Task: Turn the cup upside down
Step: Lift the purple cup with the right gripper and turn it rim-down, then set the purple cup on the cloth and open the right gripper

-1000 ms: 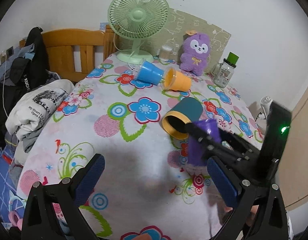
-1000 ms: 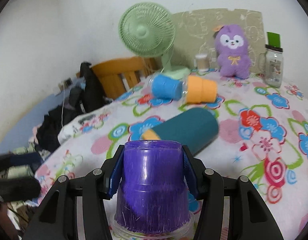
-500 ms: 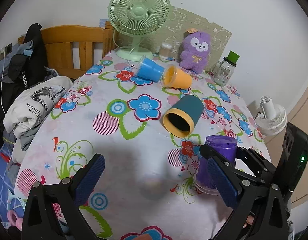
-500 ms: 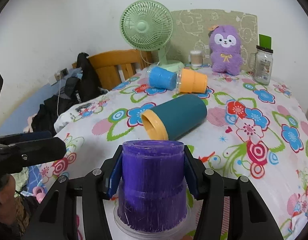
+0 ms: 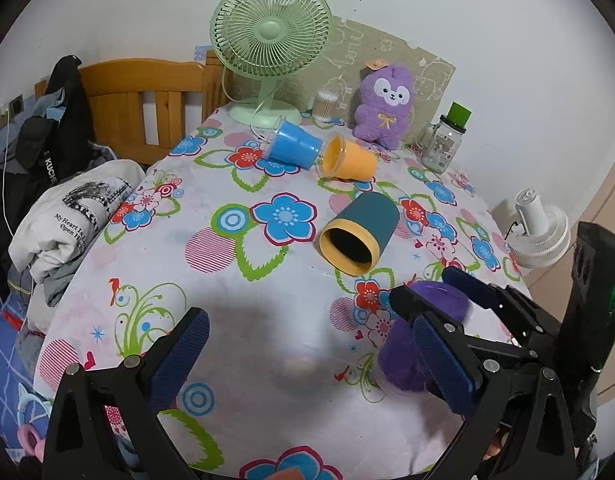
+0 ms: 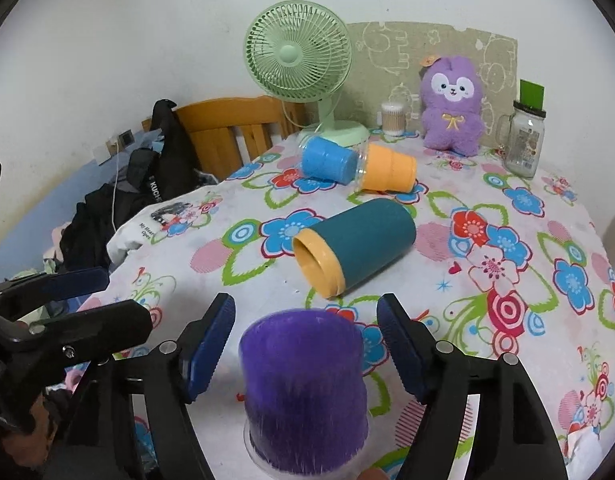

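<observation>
Purple cup (image 6: 303,396) upside down, right hand-held gripper (image 6: 307,344) now released

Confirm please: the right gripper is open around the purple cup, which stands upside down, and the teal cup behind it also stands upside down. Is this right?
Not quite. The teal cup lies on its side, its yellow-rimmed mouth facing the camera, as the right wrist view shows. The rest holds: the right gripper is open around the upside-down purple cup.

- A purple cup (image 5: 423,336) is seen at lower right, blurred, between the spread fingers of the right gripper (image 5: 427,304).
- The left gripper (image 5: 315,356) is held wide at the bottom.
</observation>
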`<state>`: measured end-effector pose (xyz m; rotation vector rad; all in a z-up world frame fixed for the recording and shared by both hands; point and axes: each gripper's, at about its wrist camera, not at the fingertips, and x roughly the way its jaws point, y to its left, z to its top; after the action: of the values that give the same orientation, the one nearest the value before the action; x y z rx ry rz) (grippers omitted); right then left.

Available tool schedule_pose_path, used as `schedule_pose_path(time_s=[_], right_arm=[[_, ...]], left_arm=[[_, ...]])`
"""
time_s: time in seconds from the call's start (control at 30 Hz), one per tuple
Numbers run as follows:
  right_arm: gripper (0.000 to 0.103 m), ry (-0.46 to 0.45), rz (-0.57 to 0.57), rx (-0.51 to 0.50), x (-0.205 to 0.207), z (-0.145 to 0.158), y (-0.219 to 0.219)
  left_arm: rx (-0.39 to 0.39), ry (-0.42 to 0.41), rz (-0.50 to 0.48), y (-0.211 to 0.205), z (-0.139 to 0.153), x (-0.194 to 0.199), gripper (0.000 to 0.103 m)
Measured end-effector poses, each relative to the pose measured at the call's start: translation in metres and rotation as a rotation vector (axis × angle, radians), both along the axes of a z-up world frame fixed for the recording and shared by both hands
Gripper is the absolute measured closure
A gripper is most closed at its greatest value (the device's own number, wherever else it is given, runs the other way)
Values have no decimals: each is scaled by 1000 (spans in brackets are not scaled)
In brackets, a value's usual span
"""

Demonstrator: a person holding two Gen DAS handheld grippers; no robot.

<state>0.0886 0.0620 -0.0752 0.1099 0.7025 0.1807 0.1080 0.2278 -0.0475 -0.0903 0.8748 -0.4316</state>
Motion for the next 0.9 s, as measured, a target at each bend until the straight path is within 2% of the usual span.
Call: schedule_pose_path(time_s=[0.47,0.9], right_arm=[[27,-2,11,-48,-19,11,3],[22,19,-70,-27,-42,11,-26]], left_arm=[[-2,-1,-18,-6,1,-5,0],[2,-8,-38,-12,4,-14,0]])
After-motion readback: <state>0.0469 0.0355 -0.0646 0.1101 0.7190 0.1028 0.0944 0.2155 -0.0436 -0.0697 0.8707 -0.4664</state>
